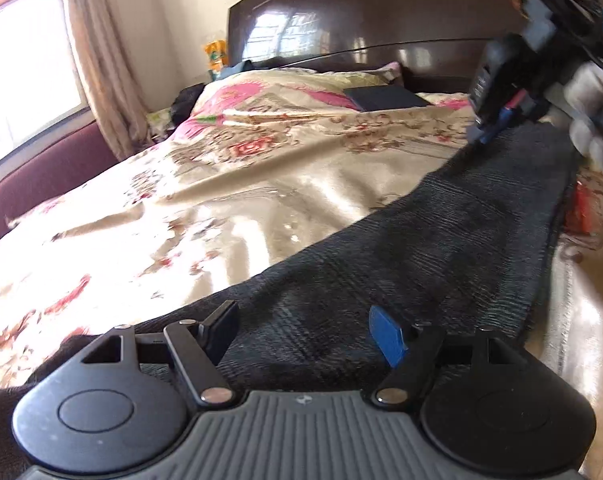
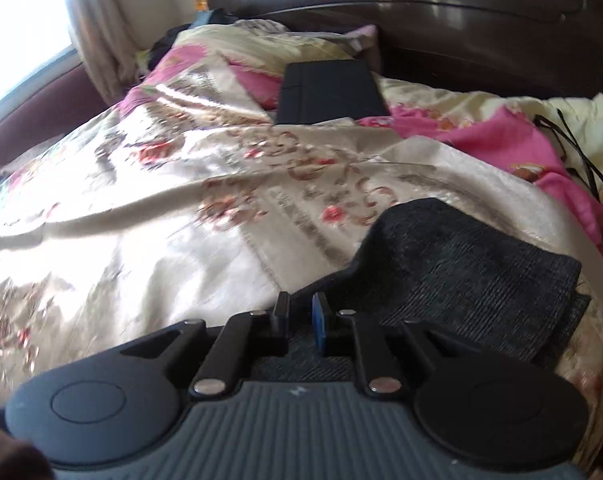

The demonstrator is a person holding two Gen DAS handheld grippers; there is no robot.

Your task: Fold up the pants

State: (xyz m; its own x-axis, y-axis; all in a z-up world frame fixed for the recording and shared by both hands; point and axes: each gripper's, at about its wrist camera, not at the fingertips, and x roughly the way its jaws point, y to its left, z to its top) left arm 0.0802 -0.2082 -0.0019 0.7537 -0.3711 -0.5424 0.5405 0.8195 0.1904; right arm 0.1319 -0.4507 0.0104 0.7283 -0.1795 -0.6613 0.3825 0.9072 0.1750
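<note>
Two hand-held grippers (image 1: 305, 330) (image 2: 301, 316), one pants (image 1: 441, 248).

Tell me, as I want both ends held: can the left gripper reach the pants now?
Probably yes: the left gripper hangs open just above the pants, with nothing between them.

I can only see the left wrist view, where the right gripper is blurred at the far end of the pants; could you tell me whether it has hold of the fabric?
Observer: Yes. In the right wrist view, the right gripper has its jaws nearly together with the edge of the pants between them.
Operator: Thank you. Does that end lie flat?
Observer: No, it is doubled over; a second layer shows at its right edge.
Operator: Is anything close by on that side?
Observer: Thin black strands, perhaps a cord, lie on the pink and yellow bedding, apart from the pants.
</note>
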